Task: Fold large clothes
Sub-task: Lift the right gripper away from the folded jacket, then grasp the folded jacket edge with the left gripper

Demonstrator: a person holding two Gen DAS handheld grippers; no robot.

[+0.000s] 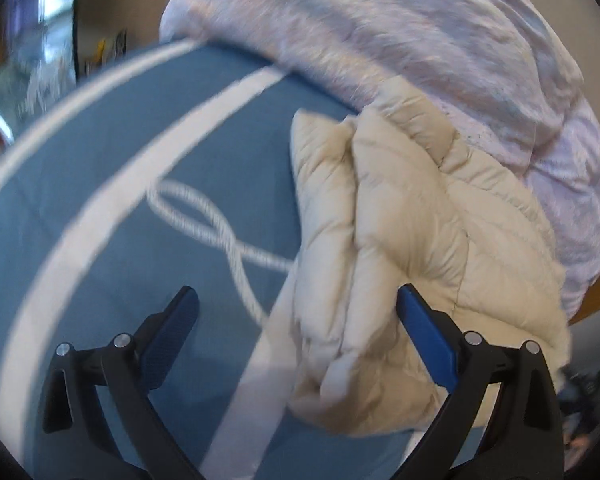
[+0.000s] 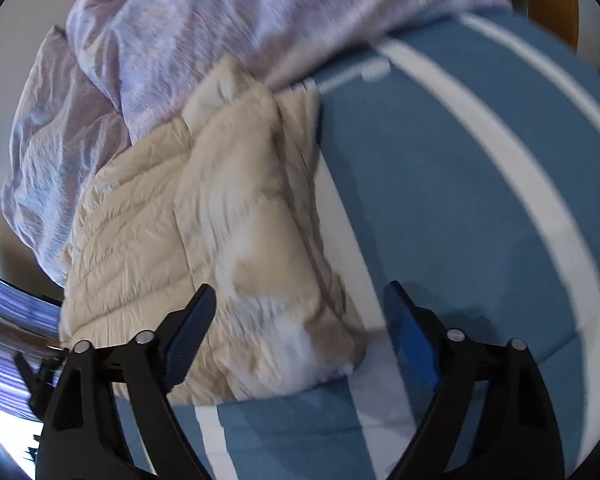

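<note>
Both tilted down over the bed cover (image 1: 100, 184), the left gripper (image 1: 298, 300) and right gripper (image 2: 300, 296) gape wide, holding nothing, the folded jacket (image 1: 412, 240) just ahead.

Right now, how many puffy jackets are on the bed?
1. The cream puffy jacket lies folded on the blue striped bedspread, against the bunched lilac blanket. Another could hide under that blanket.

No text can be read; a white mark on the blue bedcover (image 2: 440, 184) is too blurred.
</note>
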